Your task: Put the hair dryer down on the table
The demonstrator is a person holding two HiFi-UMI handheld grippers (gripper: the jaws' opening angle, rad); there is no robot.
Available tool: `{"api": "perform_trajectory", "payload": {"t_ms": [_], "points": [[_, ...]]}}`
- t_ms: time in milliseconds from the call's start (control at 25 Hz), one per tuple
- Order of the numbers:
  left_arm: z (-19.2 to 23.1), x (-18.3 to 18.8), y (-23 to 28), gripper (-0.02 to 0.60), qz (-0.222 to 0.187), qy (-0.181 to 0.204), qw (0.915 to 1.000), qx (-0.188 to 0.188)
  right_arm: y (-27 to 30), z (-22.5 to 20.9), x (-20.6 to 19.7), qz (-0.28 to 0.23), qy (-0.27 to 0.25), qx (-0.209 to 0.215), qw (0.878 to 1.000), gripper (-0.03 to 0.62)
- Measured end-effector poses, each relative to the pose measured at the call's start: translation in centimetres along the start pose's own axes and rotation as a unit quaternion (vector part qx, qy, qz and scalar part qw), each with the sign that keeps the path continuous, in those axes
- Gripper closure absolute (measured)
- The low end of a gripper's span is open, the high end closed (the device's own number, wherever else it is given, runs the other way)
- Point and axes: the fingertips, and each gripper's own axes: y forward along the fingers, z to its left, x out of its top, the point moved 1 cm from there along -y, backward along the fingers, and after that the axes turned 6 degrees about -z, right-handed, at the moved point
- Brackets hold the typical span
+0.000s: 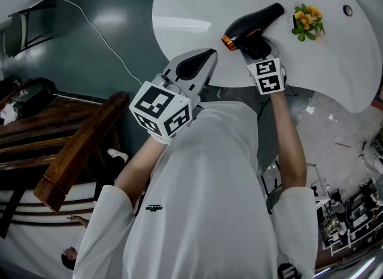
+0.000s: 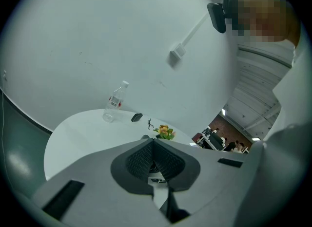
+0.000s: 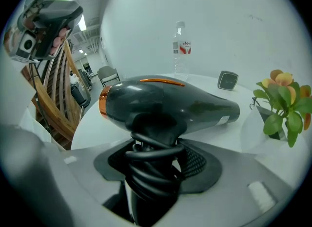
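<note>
Black, orange-trimmed hair dryer (image 1: 258,23); glossy white table (image 1: 197,8); yellow flowers (image 1: 307,15).

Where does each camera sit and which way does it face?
Head view: on the person's head, steeply down; white shirt, forearms, left gripper, right gripper.
Left gripper view: on that gripper, along its shut jaws across the round white table; a person's head top right.
Right gripper view: on that gripper, along jaws clamped on the handle of the black, orange-ringed hair dryer.
Shared: both gripper views catch the clear plastic bottle, yellow flowers.
</note>
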Motion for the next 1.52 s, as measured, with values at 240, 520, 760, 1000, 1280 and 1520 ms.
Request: {"api": "perform_trajectory", "payload": {"t_ms": [240, 520, 760, 1000, 1280, 1520], "points": [[-0.5, -0.2, 0.1, 0.580, 0.003, 0.003, 1.0000, -0.005, 0.8, -0.8, -0.9, 0.016, -0.016, -0.014, 1.000, 0.312], [-0.9, -0.3, 0.2, 0.580, 0.003, 0.003, 1.0000, -0.008, 0.5, -0.9, -0.4, 0.003, -0.003, -0.017, 1.000, 0.303], [-1.2, 0.1, 0.0, 0.580, -0.002, 0.004, 0.9999, -0.011, -0.3, -1.0, -0.3, 0.010, 0.017, -0.017, 1.000, 0.272], [-1.8, 0.6, -0.5, 0.580, -0.011, 0.010, 0.9997, -0.019, -1.7, -1.0, -0.5, 0.002, 0.020, -0.025, 0.999, 0.261], [-2.2, 1.2, -1.1, 0.580, -0.020, 0.015, 0.9992, -0.030, -3.8, -0.5, 0.4, -0.010, 0.029, -0.036, 0.999, 0.261], [-2.6, 1.7, -0.9, 0.580, -0.023, 0.018, 0.9986, -0.044, -5.4, -1.0, 1.3, -0.020, 0.035, -0.050, 0.998, 0.261]]}}
